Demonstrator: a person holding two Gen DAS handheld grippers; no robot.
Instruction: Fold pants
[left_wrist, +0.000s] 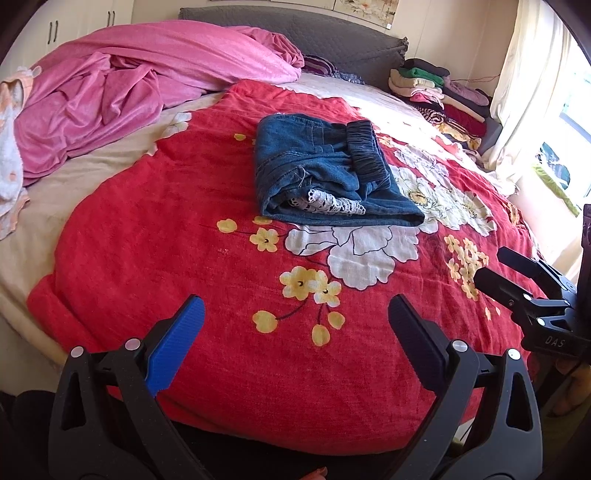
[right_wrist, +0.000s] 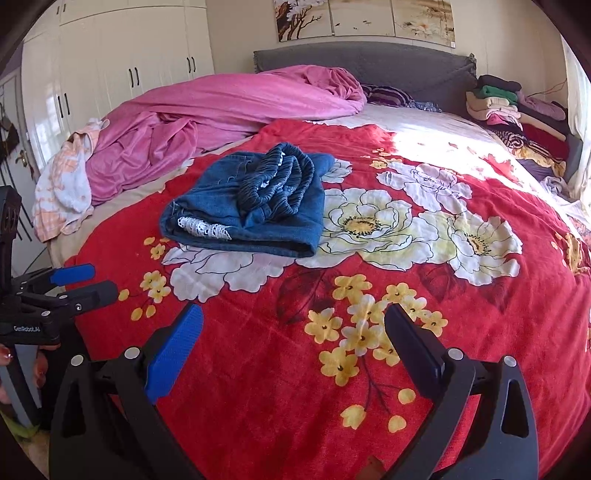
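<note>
Blue denim pants (left_wrist: 325, 173) with an elastic waistband and white lace trim lie folded in a compact bundle on the red flowered blanket (left_wrist: 166, 229). They also show in the right wrist view (right_wrist: 251, 206). My left gripper (left_wrist: 295, 314) is open and empty, held over the blanket's near edge, well short of the pants. My right gripper (right_wrist: 293, 325) is open and empty too, near the bed's front edge. Each gripper shows in the other's view: the right one at the far right (left_wrist: 495, 269), the left one at the far left (right_wrist: 85, 280).
A crumpled pink blanket (left_wrist: 122, 85) lies at the back left of the bed. A stack of folded clothes (left_wrist: 439, 92) sits at the back right by the grey headboard (right_wrist: 369, 62). A curtained window (left_wrist: 535, 74) is on the right, white wardrobes (right_wrist: 110, 66) on the left.
</note>
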